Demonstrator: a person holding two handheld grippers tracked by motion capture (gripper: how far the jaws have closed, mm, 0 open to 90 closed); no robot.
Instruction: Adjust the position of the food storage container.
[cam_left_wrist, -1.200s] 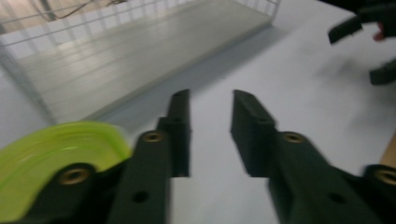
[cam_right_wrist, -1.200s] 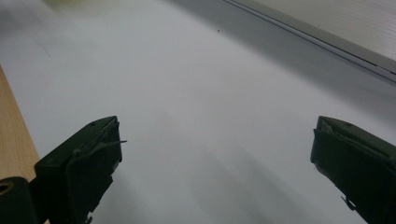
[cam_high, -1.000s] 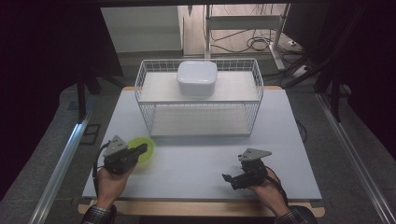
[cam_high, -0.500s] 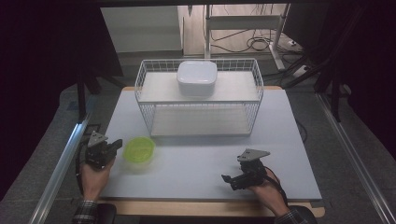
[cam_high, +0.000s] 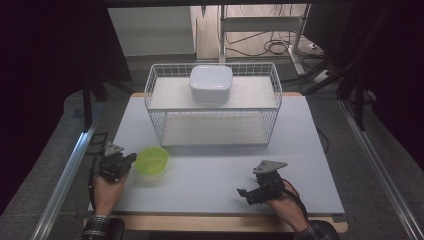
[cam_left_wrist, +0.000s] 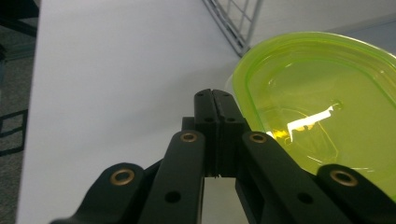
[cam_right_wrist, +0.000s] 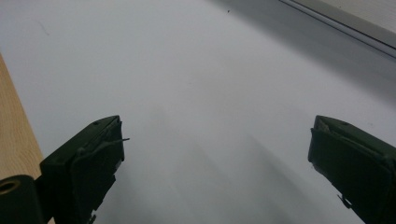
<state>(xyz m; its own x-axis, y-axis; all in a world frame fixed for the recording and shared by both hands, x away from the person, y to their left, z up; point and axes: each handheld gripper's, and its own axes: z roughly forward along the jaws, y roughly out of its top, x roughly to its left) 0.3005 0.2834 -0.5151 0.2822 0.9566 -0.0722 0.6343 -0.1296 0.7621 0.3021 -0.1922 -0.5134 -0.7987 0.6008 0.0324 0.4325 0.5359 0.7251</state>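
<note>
Left gripper (cam_left_wrist: 215, 100) jaws pressed together beside the glossy translucent green bowl (cam_left_wrist: 322, 116); right gripper (cam_right_wrist: 215, 154) jaws wide over matte tabletop (cam_right_wrist: 196, 70)

**2 black hand-held tools, plaid cuffs**

Each tool is black, with a grey 3-cornered plate on top and a dark cable behind it. The left tool (cam_left_wrist: 214, 100) shows 4 brass-ringed pivots on its linkage arms. The right tool (cam_right_wrist: 217, 163) has blocky, scuffed pads. Both sleeves end in plaid cuffs.
</note>
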